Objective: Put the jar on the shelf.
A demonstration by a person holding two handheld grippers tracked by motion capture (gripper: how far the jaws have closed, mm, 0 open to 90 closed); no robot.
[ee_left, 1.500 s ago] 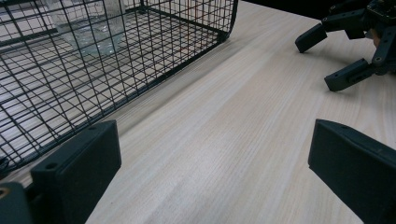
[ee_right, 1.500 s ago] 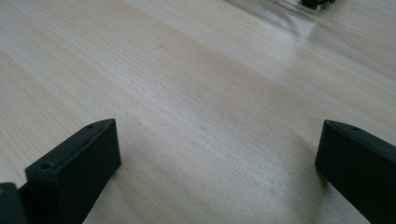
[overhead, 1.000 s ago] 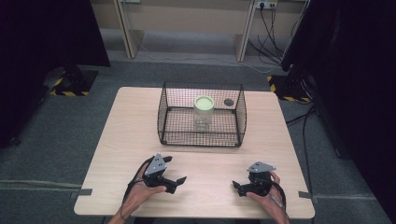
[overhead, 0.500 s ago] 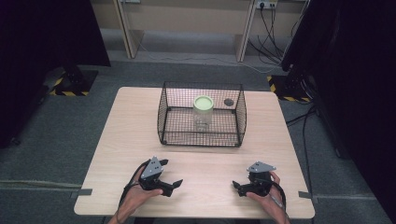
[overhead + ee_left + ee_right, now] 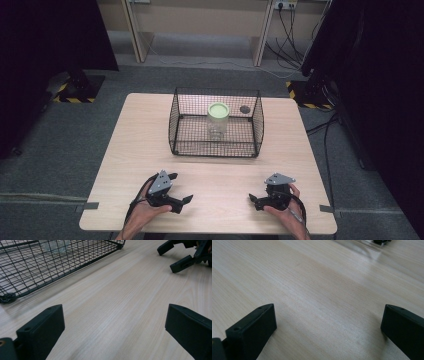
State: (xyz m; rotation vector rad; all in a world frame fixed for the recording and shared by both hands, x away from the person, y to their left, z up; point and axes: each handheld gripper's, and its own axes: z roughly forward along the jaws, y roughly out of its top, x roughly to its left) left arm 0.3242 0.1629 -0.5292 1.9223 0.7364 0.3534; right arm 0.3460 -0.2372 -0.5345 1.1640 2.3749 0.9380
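A black wire basket stands at the middle back of the light wooden table. Inside it is an upright clear glass jar with a pale green lid. My left gripper rests near the front edge, left of centre, open and empty, jaws pointing right. My right gripper rests at the front right, open and empty, jaws pointing left. In the left gripper view my jaws stand wide over bare wood, with the basket ahead on the left and the right gripper at the top right.
A small dark round object lies by the basket's back right corner. Bare wood lies between the right gripper's jaws. Grey floor surrounds the table, with cables at the right and dark screens on both sides.
My left gripper has shifted slightly left and toward the front edge. The right gripper, basket and jar have not moved.
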